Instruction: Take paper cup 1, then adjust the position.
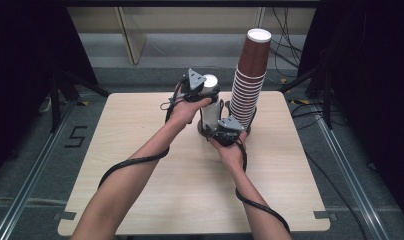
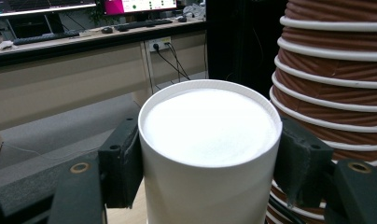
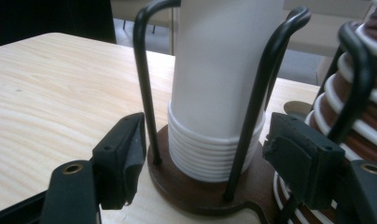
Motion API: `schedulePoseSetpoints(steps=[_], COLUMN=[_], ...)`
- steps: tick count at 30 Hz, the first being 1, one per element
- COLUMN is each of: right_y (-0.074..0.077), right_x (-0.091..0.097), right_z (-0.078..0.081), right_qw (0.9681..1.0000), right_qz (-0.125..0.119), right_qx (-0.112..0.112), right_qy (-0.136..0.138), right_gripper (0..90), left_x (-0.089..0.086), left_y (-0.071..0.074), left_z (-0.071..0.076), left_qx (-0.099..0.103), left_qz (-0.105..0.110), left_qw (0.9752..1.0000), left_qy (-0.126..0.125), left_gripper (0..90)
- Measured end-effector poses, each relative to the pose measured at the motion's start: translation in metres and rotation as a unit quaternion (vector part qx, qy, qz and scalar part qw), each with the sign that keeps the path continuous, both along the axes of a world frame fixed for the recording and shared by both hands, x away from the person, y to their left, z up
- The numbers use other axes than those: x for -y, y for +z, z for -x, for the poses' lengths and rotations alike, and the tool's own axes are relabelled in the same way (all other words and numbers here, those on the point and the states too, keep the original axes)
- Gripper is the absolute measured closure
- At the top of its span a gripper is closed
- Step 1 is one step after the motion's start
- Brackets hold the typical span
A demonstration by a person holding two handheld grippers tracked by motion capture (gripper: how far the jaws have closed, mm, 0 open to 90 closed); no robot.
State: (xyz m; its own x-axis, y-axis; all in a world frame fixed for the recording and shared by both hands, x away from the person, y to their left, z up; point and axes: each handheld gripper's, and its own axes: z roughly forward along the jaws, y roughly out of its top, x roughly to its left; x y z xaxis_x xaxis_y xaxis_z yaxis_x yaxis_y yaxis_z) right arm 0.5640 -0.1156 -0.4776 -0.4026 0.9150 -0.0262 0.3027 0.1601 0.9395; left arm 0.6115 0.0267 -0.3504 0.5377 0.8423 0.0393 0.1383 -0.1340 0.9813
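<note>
White cup (image 2: 209, 140), upside down, sits clamped between the pads of the left hand-held gripper (image 1: 202, 90) near the far edge of the worktop (image 1: 140, 150), atop a white cup stack (image 3: 210, 149) in a wire holder (image 3: 196, 186). The right hand-held gripper (image 3: 203, 158) stands open around the holder's dark base, pads clear of it. Beside it, toward the far right corner, rises a tall brown cup stack (image 1: 247, 95).
</note>
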Motion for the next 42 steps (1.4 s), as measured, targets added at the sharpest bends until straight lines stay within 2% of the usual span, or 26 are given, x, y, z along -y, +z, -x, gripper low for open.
schedulePoseSetpoints(steps=[1, 2, 4, 5, 6, 7, 9, 10, 11, 14, 15, 17, 18, 20, 23, 25, 26, 28, 30, 31, 33, 36, 38, 39, 41, 42], right_y=[0.002, 0.003, 0.006, 0.007, 0.007, 0.011, 0.014, 0.016, 0.017, 0.019, 0.021, 0.021, 0.022, 0.020, 0.020, 0.020, 0.020, 0.020, 0.020, 0.020, 0.016, 0.011, 0.009, 0.007, 0.006, 0.006], right_x=[0.005, 0.006, 0.009, 0.012, 0.012, 0.015, 0.020, 0.023, 0.025, 0.031, 0.037, 0.043, 0.046, 0.051, 0.055, 0.064, 0.065, 0.067, 0.070, 0.073, 0.073, 0.072, 0.073, 0.073, 0.073, 0.072], right_z=[0.003, 0.007, 0.012, 0.014, 0.014, 0.021, 0.026, 0.027, 0.031, 0.037, 0.045, 0.052, 0.057, 0.065, 0.073, 0.083, 0.087, 0.089, 0.096, 0.101, 0.108, 0.117, 0.119, 0.126, 0.129, 0.132], right_qw=[0.9998, 0.9999, 0.9998, 0.9995, 0.9995, 0.9995, 0.9992, 0.9989, 0.9991, 0.9990, 0.9986, 0.9985, 0.9983, 0.9981, 0.9979, 0.9978, 0.9978, 0.9974, 0.9975, 0.9965, 0.9964, 0.9952, 0.9950, 0.9945, 0.9937, 0.9936], right_qz=[0.007, -0.002, -0.009, 0.002, 0.002, -0.005, -0.004, 0.006, -0.002, 0.004, 0.001, 0.000, 0.003, 0.010, -0.003, 0.012, 0.007, 0.003, 0.014, 0.028, 0.013, 0.012, 0.020, 0.015, 0.019, 0.010], right_qx=[0.009, -0.006, -0.006, 0.004, 0.004, -0.008, -0.008, 0.003, -0.004, 0.000, -0.005, 0.005, -0.004, 0.005, -0.006, 0.002, -0.006, -0.004, 0.006, 0.009, -0.001, -0.018, -0.008, -0.021, -0.017, -0.026], right_qy=[0.014, 0.013, 0.019, 0.030, 0.030, 0.031, 0.038, 0.046, 0.041, 0.046, 0.053, 0.054, 0.059, 0.061, 0.064, 0.066, 0.066, 0.071, 0.069, 0.079, 0.083, 0.096, 0.098, 0.102, 0.109, 0.109], right_gripper=[28.6, 28.1, 27.3, 26.8, 26.8, 26.1, 25.5, 25.4, 25.2, 24.9, 24.7, 24.4, 24.3, 23.9, 23.7, 23.5, 23.4, 23.1, 22.7, 22.4, 22.2, 22.0, 22.3, 22.9, 22.7, 22.4], left_x=[-0.003, -0.005, -0.007, -0.011, -0.011, -0.015, -0.018, -0.020, -0.022, -0.027, -0.030, -0.033, -0.035, -0.038, -0.040, -0.043, -0.043, -0.044, -0.046, -0.048, -0.051, -0.052, -0.052, -0.052, -0.052, -0.052], left_y=[0.001, 0.002, 0.002, 0.003, 0.003, 0.003, 0.003, 0.004, 0.004, 0.003, 0.001, -0.003, -0.004, -0.007, -0.009, -0.015, -0.018, -0.020, -0.024, -0.027, -0.031, -0.035, -0.040, -0.044, -0.047, -0.049], left_z=[0.006, 0.009, 0.012, 0.018, 0.018, 0.025, 0.032, 0.036, 0.039, 0.046, 0.053, 0.061, 0.064, 0.071, 0.078, 0.087, 0.090, 0.094, 0.100, 0.105, 0.108, 0.113, 0.116, 0.120, 0.122, 0.124], left_qx=[-0.004, -0.005, -0.005, -0.010, -0.010, -0.016, -0.016, -0.016, -0.017, -0.022, -0.021, -0.022, -0.020, -0.019, -0.019, -0.024, -0.025, -0.025, -0.027, -0.028, -0.019, -0.025, -0.027, -0.030, -0.030, -0.031], left_qz=[0.004, 0.002, 0.002, 0.004, 0.004, 0.000, -0.002, -0.003, -0.001, 0.005, 0.001, -0.004, -0.006, -0.008, -0.011, -0.017, -0.020, -0.022, -0.024, -0.026, -0.032, -0.033, -0.035, -0.035, -0.038, -0.038], left_qw=[1.0000, 1.0000, 0.9999, 0.9998, 0.9998, 0.9996, 0.9994, 0.9994, 0.9993, 0.9989, 0.9986, 0.9983, 0.9982, 0.9979, 0.9977, 0.9973, 0.9971, 0.9969, 0.9965, 0.9965, 0.9963, 0.9960, 0.9957, 0.9956, 0.9954, 0.9954], left_qy=[-0.004, -0.008, -0.010, -0.015, -0.015, -0.024, -0.030, -0.032, -0.035, -0.040, -0.048, -0.054, -0.056, -0.061, -0.063, -0.068, -0.070, -0.071, -0.075, -0.075, -0.078, -0.079, -0.081, -0.082, -0.082, -0.082], left_gripper=[32.7, 32.7, 32.6, 32.6, 32.6, 32.6, 32.6, 32.6, 32.6, 32.5, 32.5, 32.5, 32.5, 32.5, 32.5, 32.5, 32.5, 32.5, 32.4, 32.4, 32.4, 32.4, 32.4, 32.4, 32.4, 32.4])
